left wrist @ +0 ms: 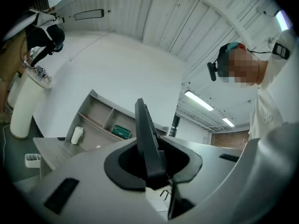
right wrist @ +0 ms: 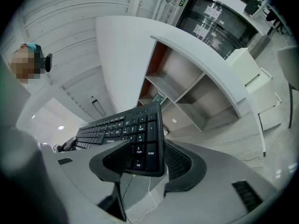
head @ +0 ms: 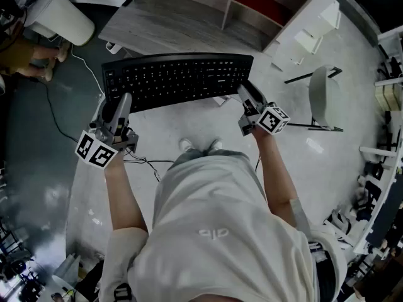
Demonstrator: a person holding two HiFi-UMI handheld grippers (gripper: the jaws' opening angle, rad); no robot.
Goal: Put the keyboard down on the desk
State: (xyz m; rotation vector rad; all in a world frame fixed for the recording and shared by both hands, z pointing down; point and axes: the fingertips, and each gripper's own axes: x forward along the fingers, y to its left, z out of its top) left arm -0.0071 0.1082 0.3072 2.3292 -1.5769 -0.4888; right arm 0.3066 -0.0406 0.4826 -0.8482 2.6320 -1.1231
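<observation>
Office (desk (head: 165,19), cubby shelves (head: 259,6))

Desk (head: 170,24) cut by top edge, keyboard (head: 176,80) ends hidden under fingers (head: 123,109) (both sides) — key legends too small

The right gripper (right wrist: 145,163) clamped the number-pad end of a black keyboard (right wrist: 117,127), which stretched toward nine o'clock. Open shelving (right wrist: 187,94) stood above a grey desk (right wrist: 224,134) at two o'clock.

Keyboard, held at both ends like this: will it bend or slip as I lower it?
The keyboard probably stays stiff: it spans straight between the left gripper and right gripper. Likely light: two end grips carry it. Smooth plastic could slip if either grip loosens.
</observation>
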